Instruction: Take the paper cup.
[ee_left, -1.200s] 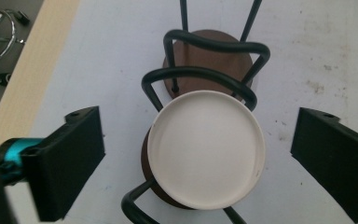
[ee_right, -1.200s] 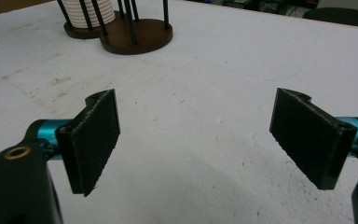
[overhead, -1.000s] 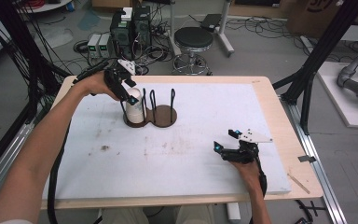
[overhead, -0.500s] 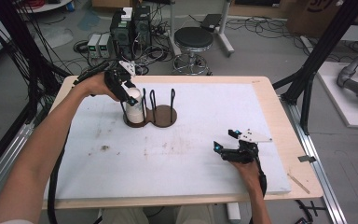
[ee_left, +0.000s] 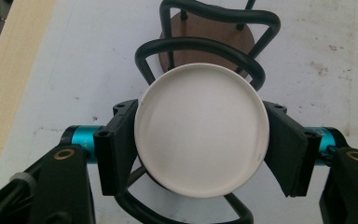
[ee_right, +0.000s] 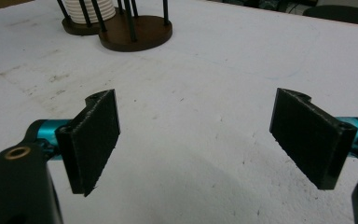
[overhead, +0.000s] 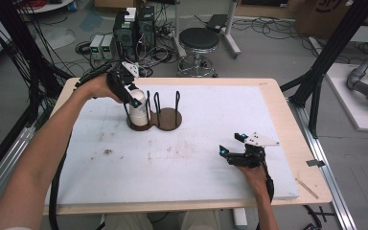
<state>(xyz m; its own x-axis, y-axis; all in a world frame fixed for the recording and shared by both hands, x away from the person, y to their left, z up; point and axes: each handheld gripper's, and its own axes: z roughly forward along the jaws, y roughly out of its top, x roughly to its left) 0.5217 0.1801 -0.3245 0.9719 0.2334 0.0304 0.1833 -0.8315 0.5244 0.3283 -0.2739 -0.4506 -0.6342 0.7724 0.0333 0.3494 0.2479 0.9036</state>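
The white cup stands in the near ring of the black wire holder on the tabletop, squarely between the left gripper jaws. Those jaws have just been closing and now press the cup's rim on both sides (seen from above). The right gripper rests well apart, jaws wide open over bare tabletop.

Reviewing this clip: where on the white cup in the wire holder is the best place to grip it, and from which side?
Probably from above, at the top rim of the white cup. It stands upright in the wire holder, whose black loops hem in its sides, leaving the top free. The left tool comes from there, its jaws having just been closing to flank the rim on opposite sides.
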